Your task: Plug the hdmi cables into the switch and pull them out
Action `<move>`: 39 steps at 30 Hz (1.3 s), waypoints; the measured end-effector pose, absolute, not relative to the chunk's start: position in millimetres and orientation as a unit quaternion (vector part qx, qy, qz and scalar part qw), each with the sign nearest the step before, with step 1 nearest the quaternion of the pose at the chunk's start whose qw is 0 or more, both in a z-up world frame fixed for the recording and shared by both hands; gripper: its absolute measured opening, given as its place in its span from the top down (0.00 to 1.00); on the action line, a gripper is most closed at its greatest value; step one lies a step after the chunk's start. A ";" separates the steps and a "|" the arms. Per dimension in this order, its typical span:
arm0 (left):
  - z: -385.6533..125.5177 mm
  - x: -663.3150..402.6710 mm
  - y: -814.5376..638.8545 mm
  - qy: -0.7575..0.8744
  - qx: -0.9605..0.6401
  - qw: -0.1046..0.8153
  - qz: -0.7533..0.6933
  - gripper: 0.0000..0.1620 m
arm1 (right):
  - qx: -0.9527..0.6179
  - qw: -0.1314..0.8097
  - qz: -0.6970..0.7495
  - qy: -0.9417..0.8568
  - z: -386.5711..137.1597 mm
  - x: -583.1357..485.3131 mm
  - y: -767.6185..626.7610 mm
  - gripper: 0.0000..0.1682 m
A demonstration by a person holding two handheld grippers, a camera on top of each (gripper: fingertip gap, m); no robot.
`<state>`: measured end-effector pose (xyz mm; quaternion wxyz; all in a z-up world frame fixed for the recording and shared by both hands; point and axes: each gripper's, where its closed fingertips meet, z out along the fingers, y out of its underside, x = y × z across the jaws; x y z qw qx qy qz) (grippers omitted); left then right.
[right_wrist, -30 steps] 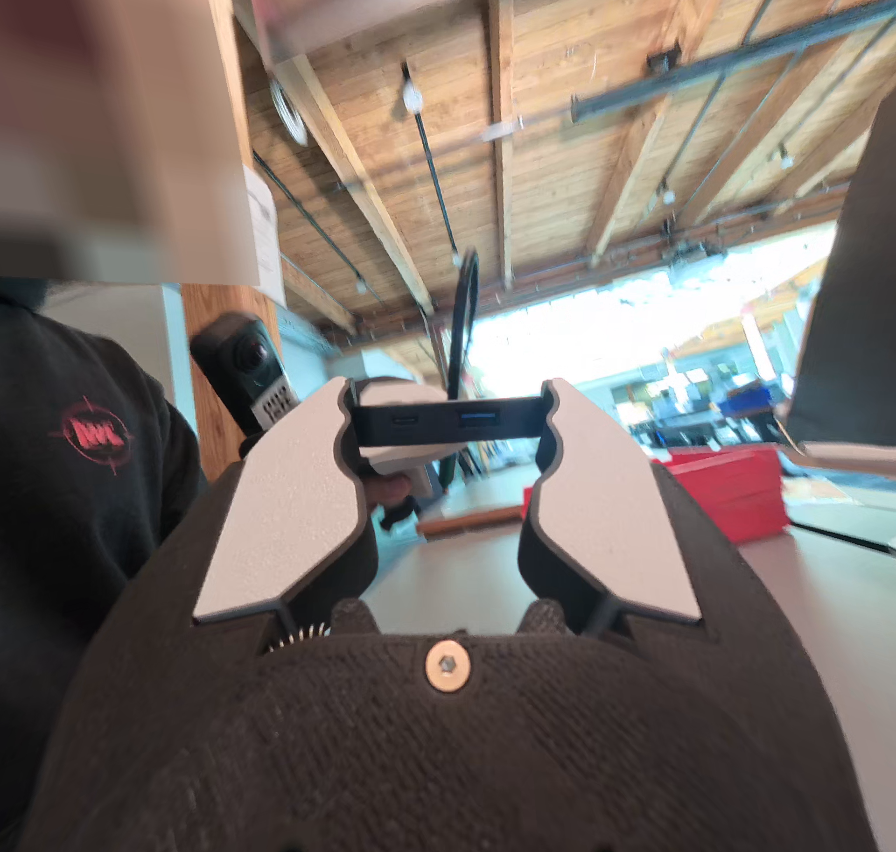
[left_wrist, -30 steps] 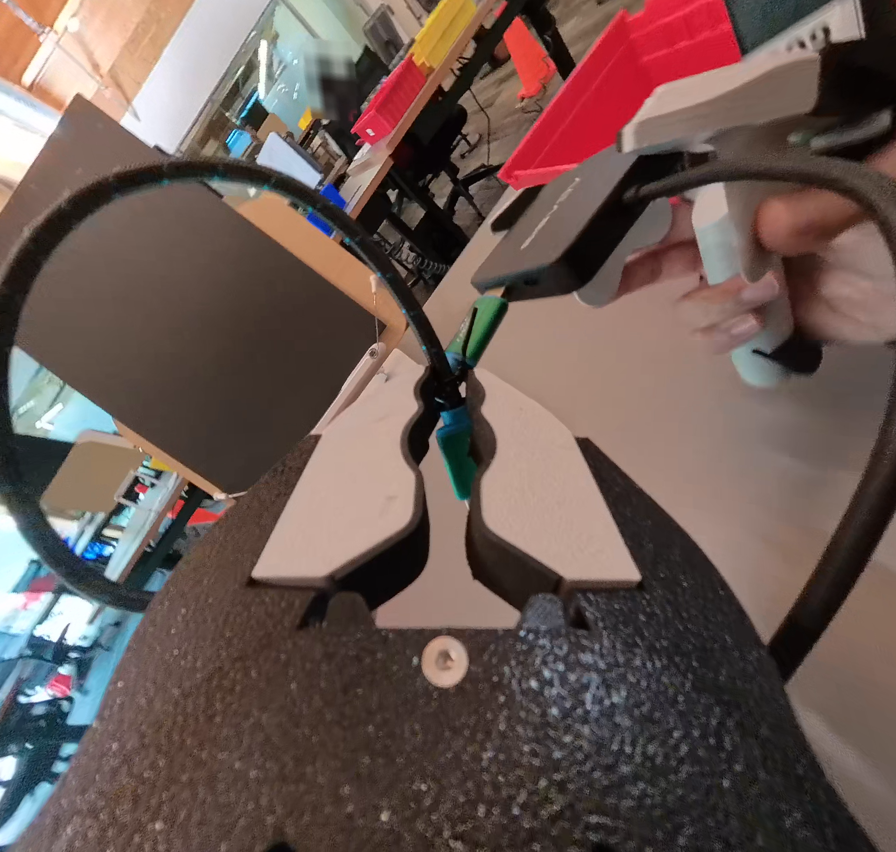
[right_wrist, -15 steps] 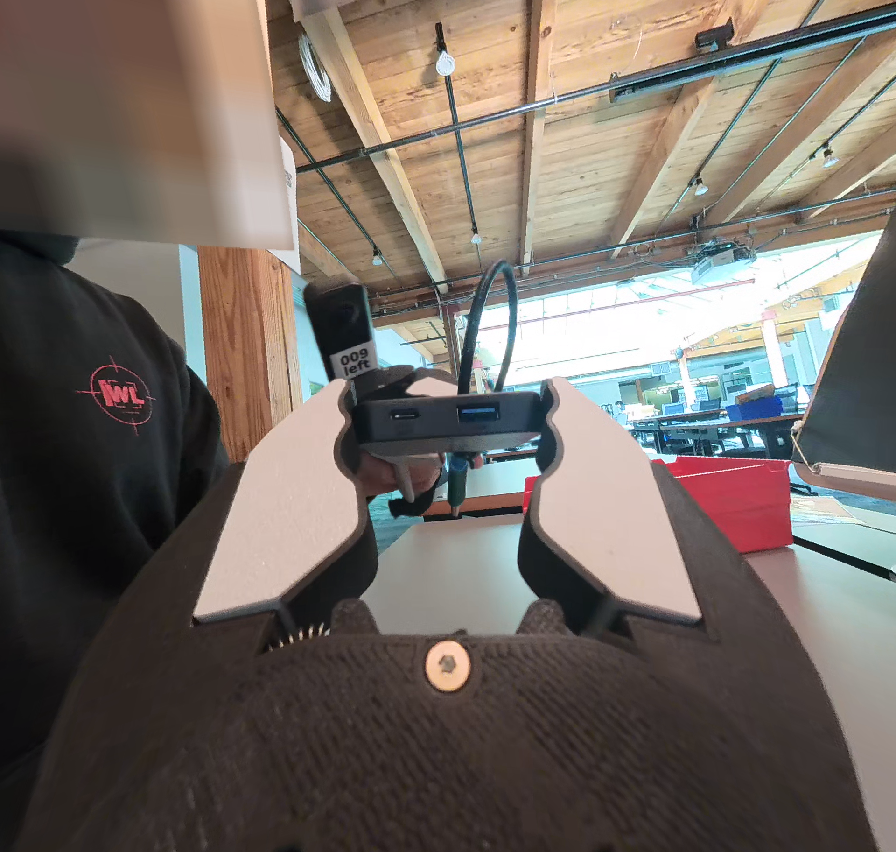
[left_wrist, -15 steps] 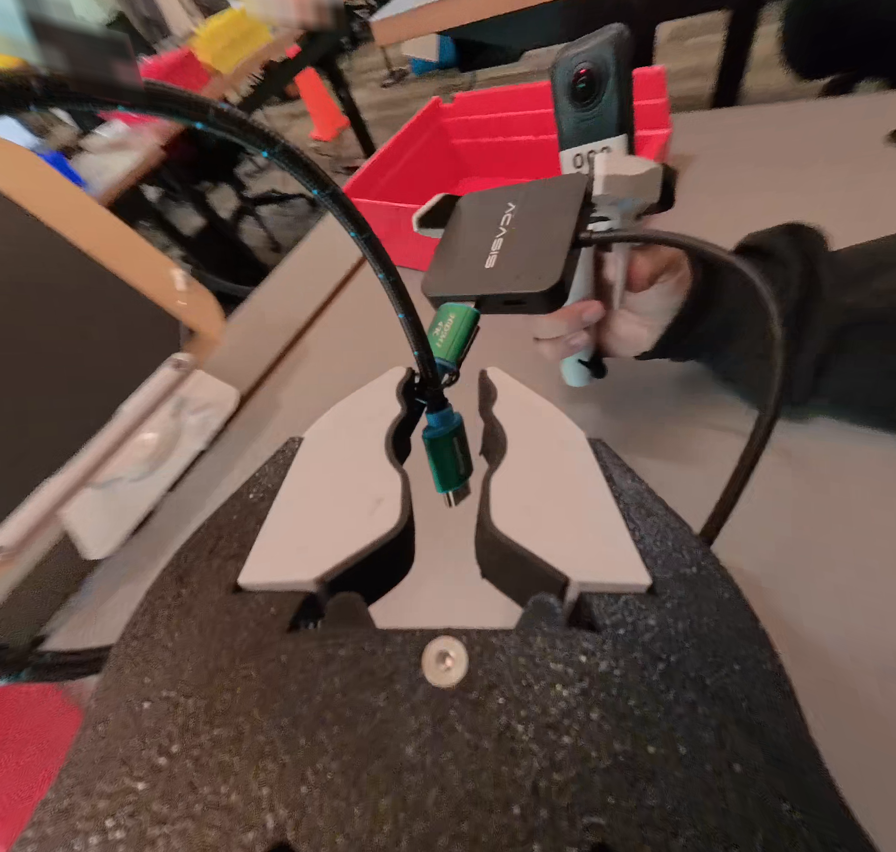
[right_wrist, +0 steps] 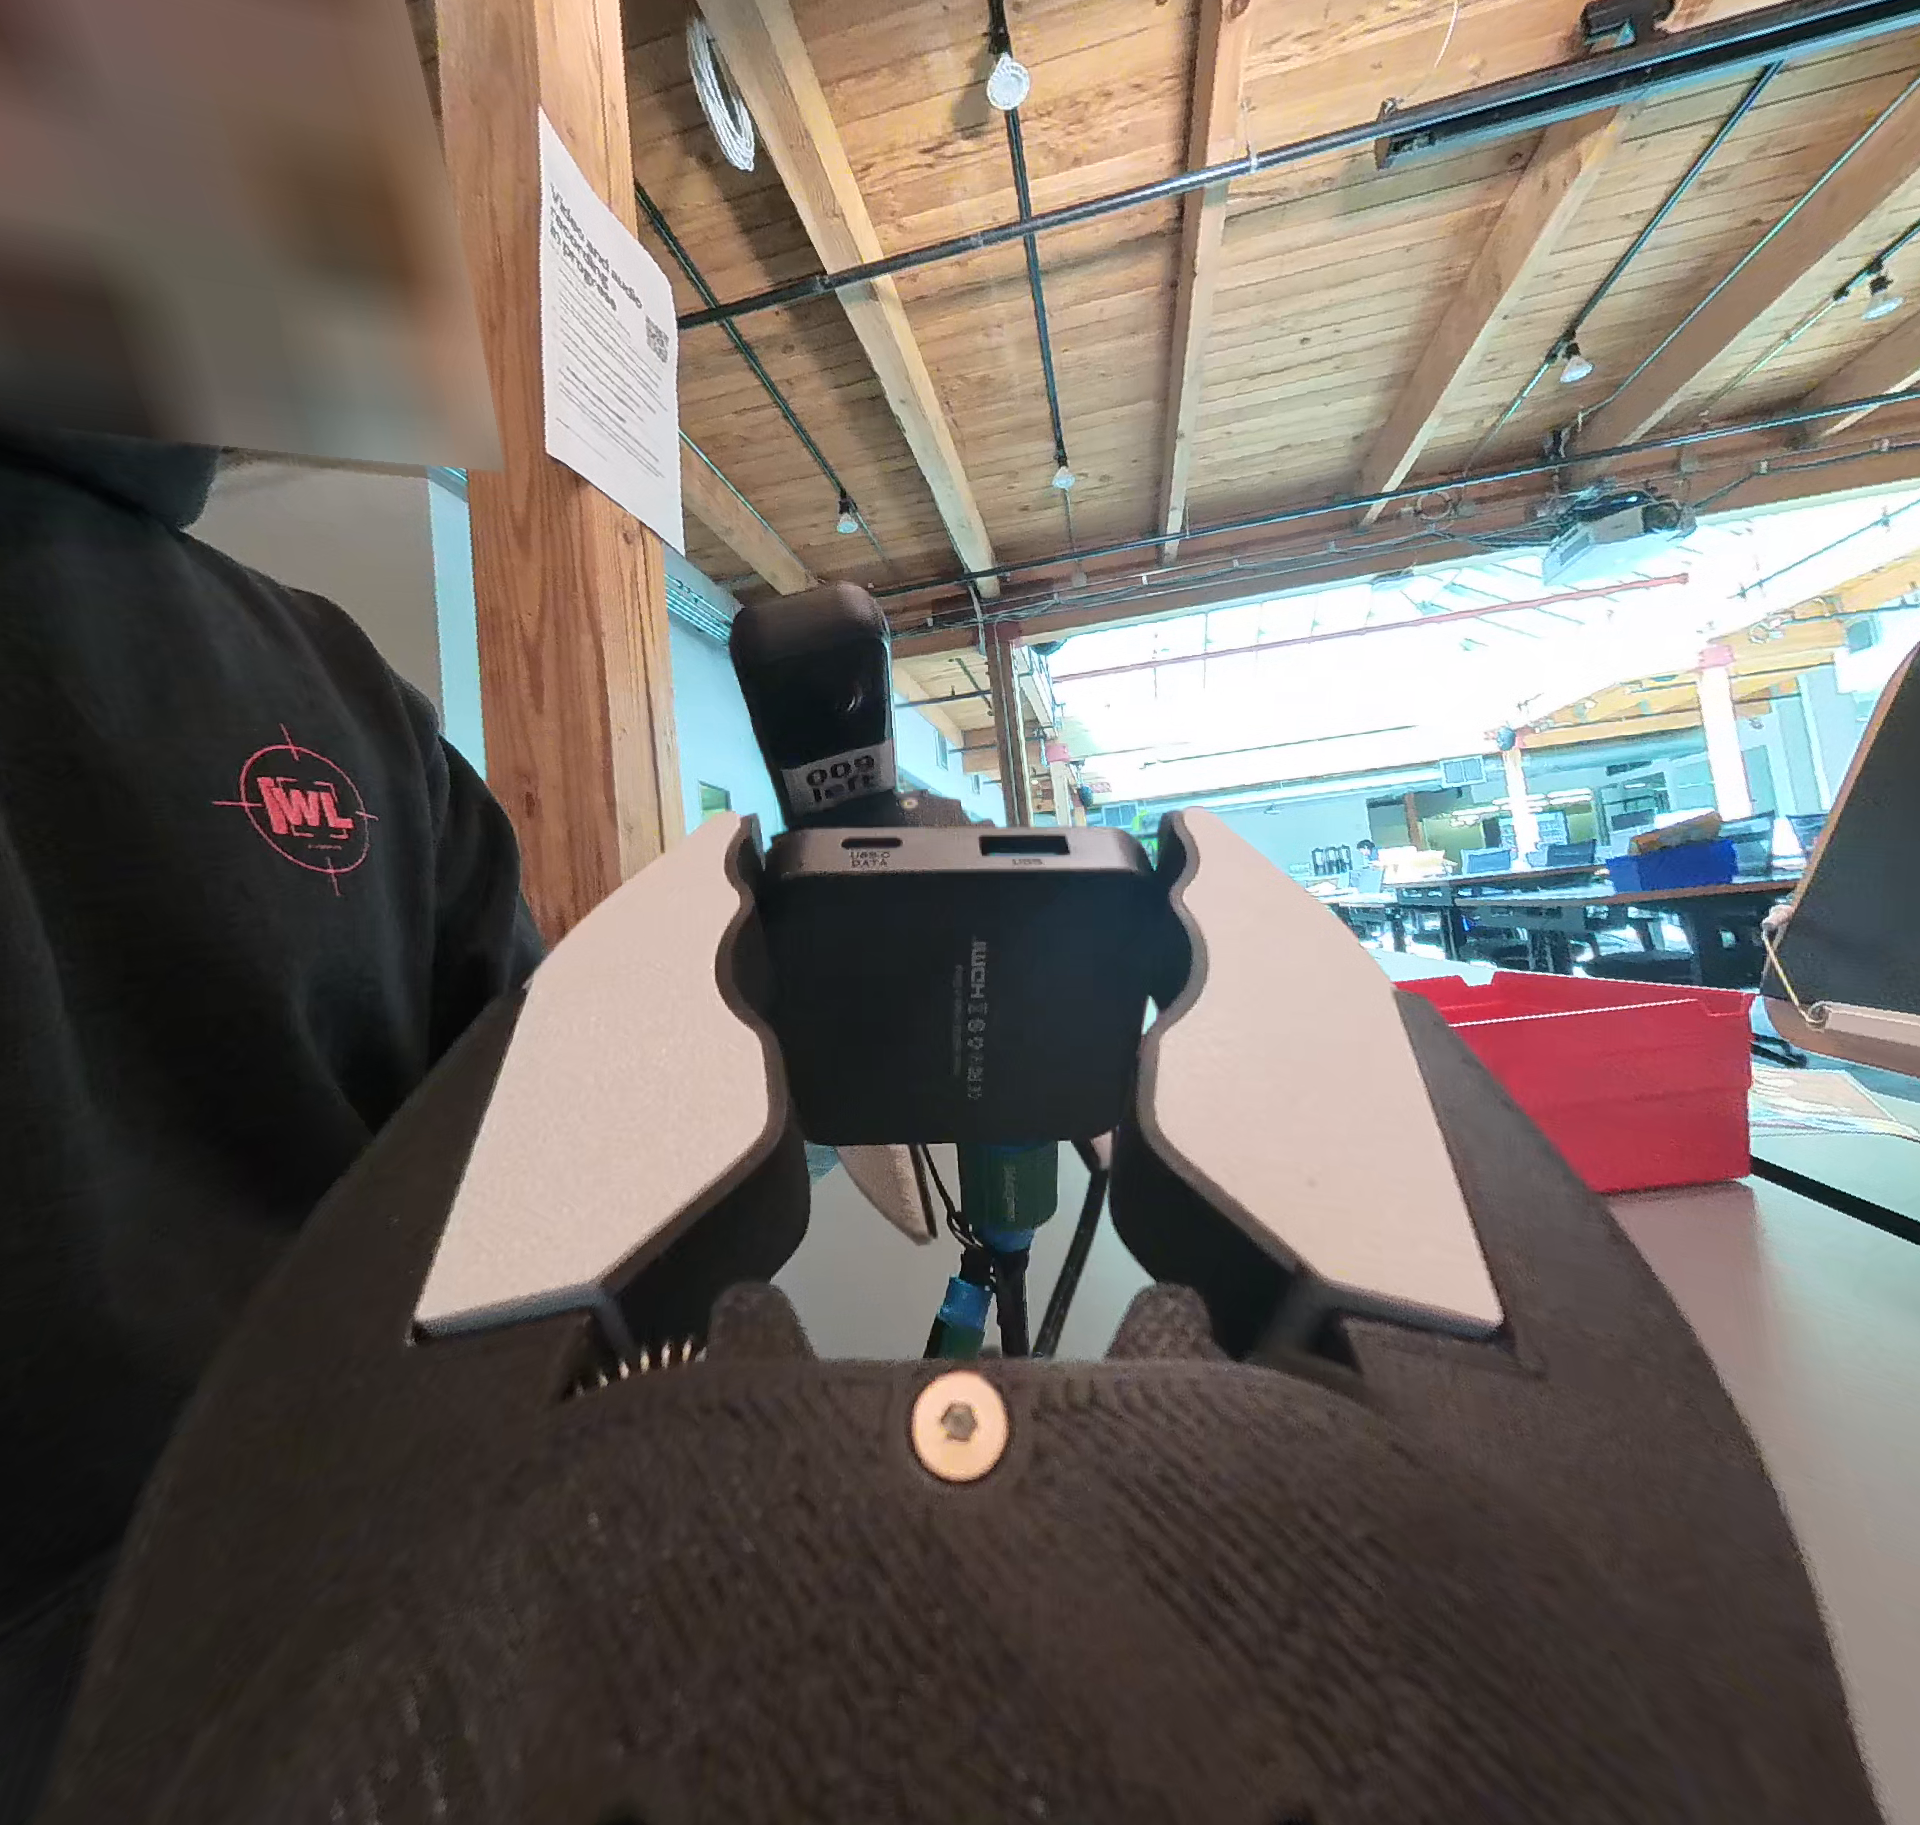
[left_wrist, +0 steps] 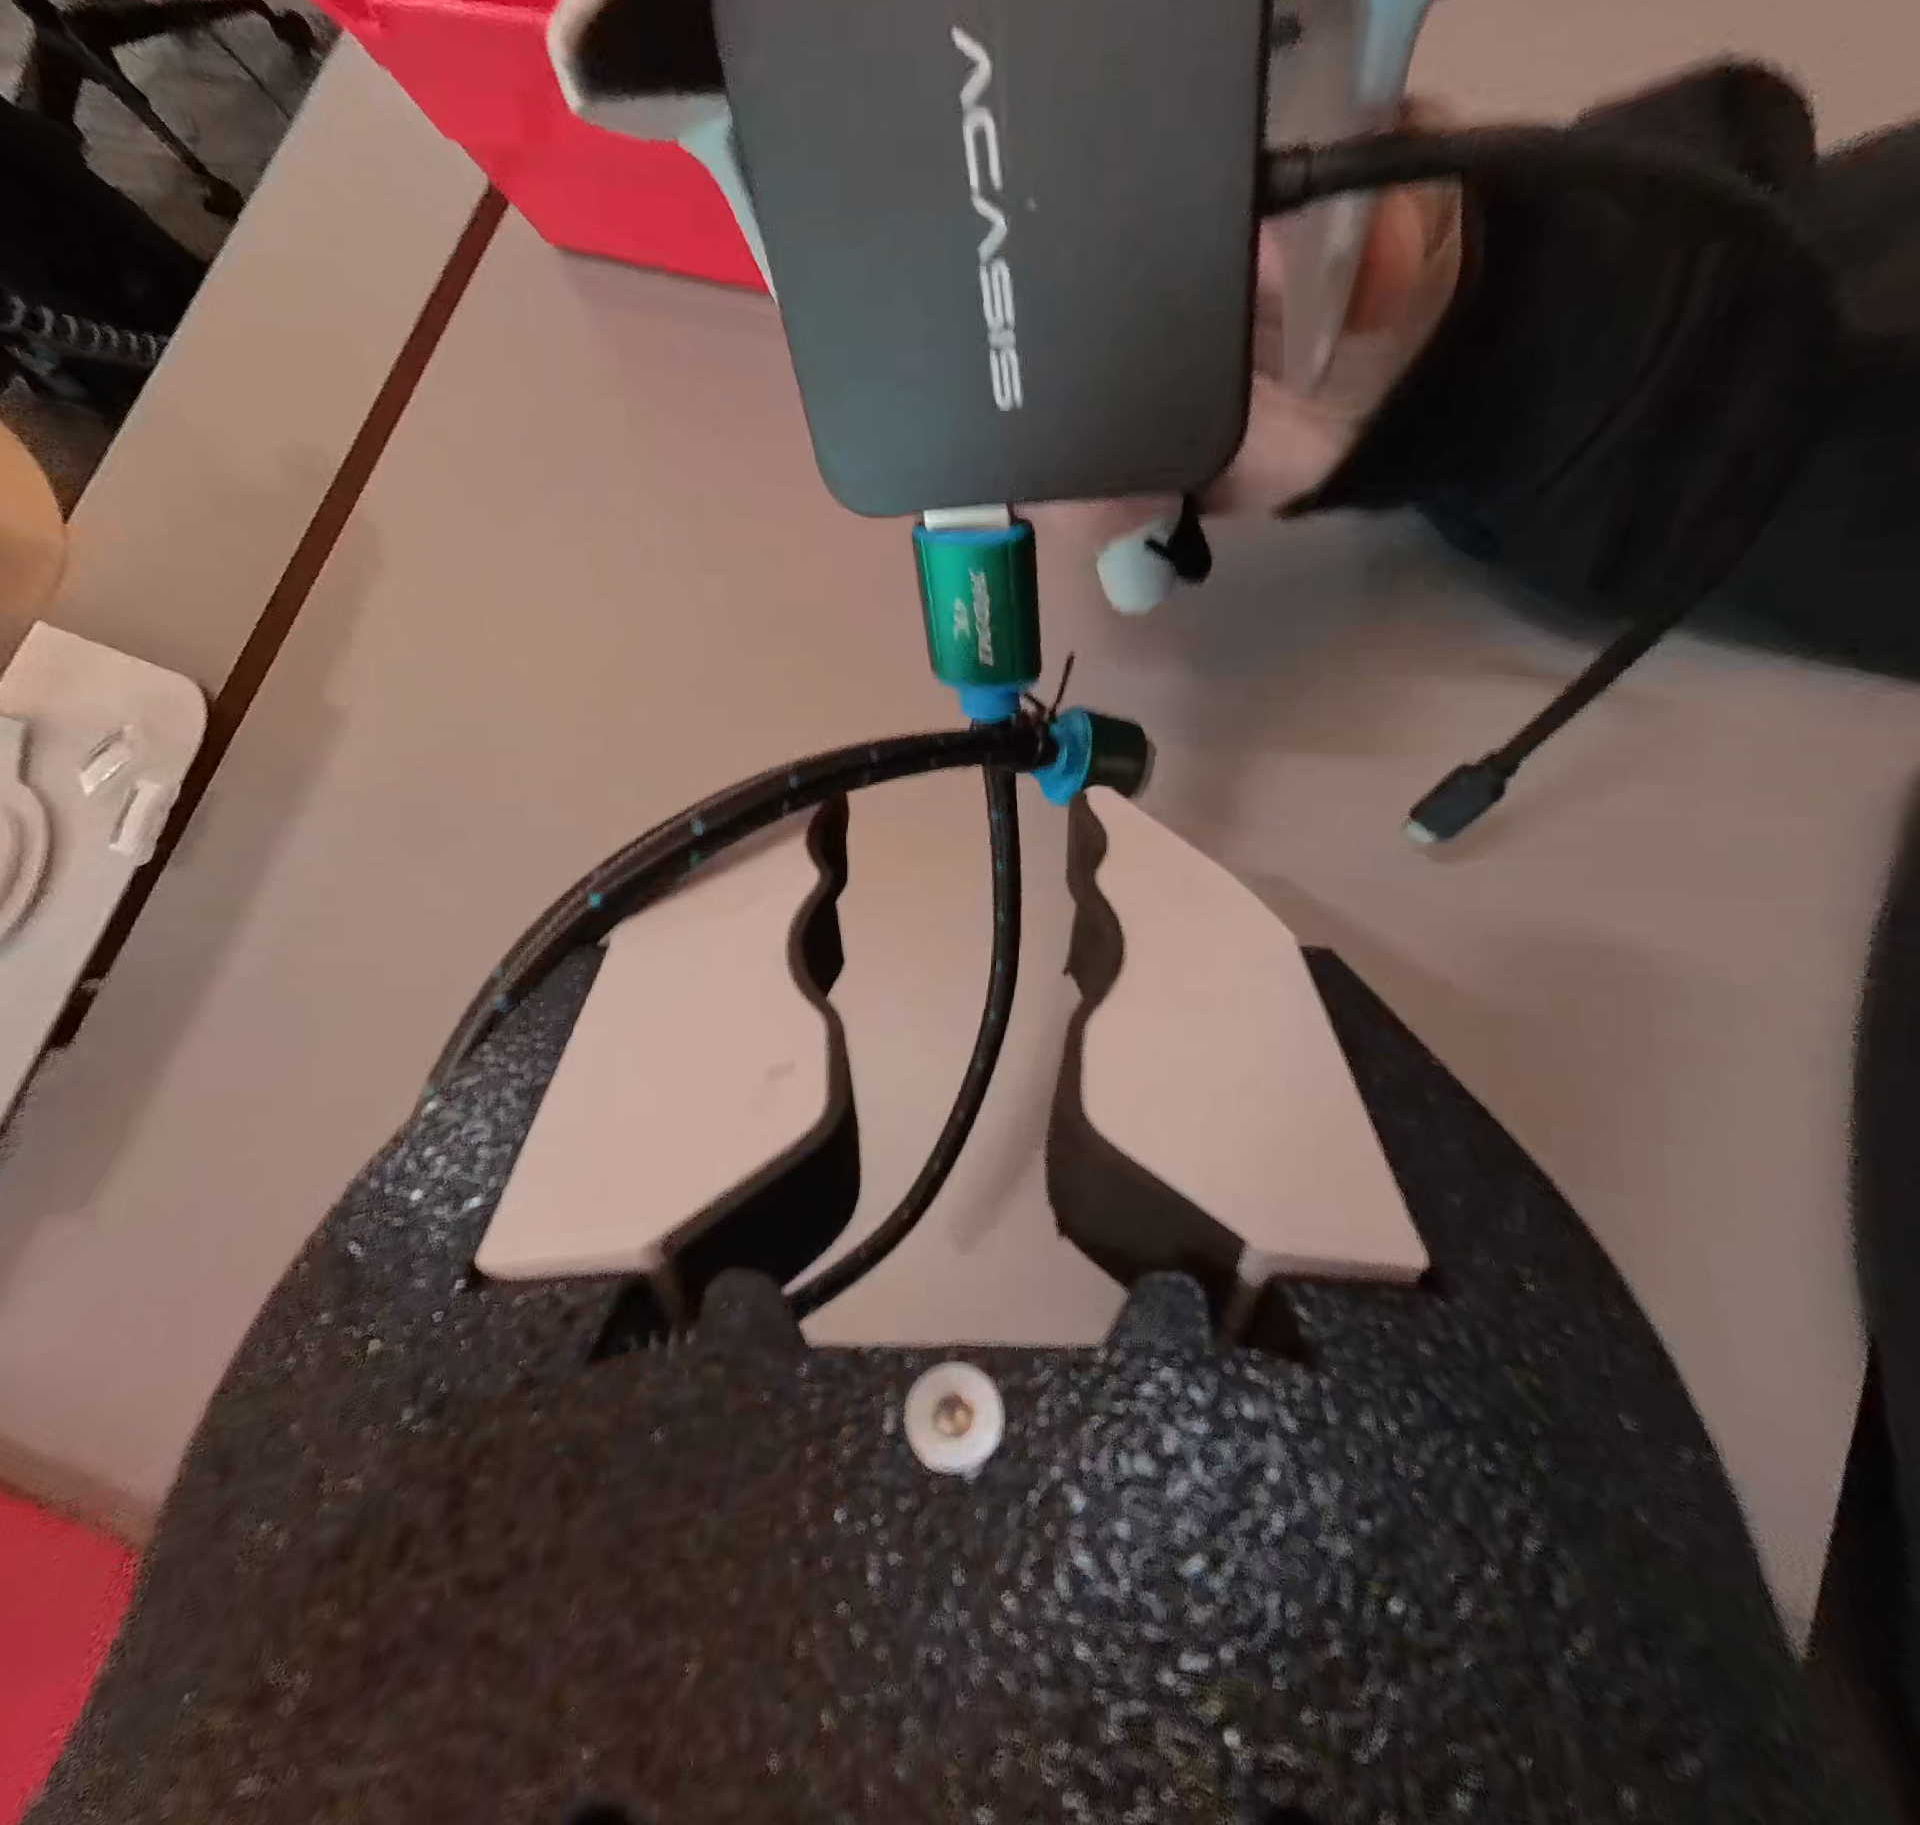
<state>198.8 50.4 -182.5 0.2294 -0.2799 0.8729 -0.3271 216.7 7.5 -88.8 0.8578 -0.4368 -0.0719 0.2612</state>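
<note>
- Left gripper: its jaws are parted, and a black braided cable with blue flecks passes through the gap between them without either finger pressing on it.
- Just past the fingertips the braided cable loops round to the left; a small tie binds the loop beside a second green plug, which hangs free and lies sideways.
- Beyond that, a green metal-cased HDMI plug points away from the left gripper, its silver tip seated in the near edge of the switch.
- The switch is a flat dark grey box held above the pale tabletop.
- Right gripper: its jaws are clamped on the two side edges of the switch, whose end with two small ports faces up in the right wrist view; the green plug enters its lower edge.
- A thinner black lead runs from the switch's right side and ends in a small loose connector over the tabletop.
- Farther back, a red bin stands on the tabletop behind the switch.
- A person in a dark top is at the left of the right wrist view.
</note>
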 end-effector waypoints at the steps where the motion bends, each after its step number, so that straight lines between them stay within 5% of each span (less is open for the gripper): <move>1: -183.0 201.9 45.3 0.863 -0.289 0.227 -0.346 0.75 | -0.434 0.858 0.263 -0.071 -88.6 216.9 7.2 0.56; 6: -203.3 206.0 24.3 0.839 -0.315 0.180 -0.405 0.77 | -0.444 0.853 0.263 -0.076 -89.7 213.5 9.7 0.57; 13: -191.2 214.0 34.9 0.817 -0.307 0.204 -0.444 0.91 | -0.486 0.840 0.225 -0.090 -96.5 214.8 9.1 0.57; 25: -173.3 199.8 77.2 0.905 -0.254 0.191 -0.284 0.91 | -0.606 0.772 0.121 -0.145 -124.2 199.9 24.1 0.57; 39: -168.5 194.7 88.4 0.922 -0.234 0.171 -0.258 0.91 | -0.653 0.734 0.095 -0.160 -138.0 194.3 32.9 0.57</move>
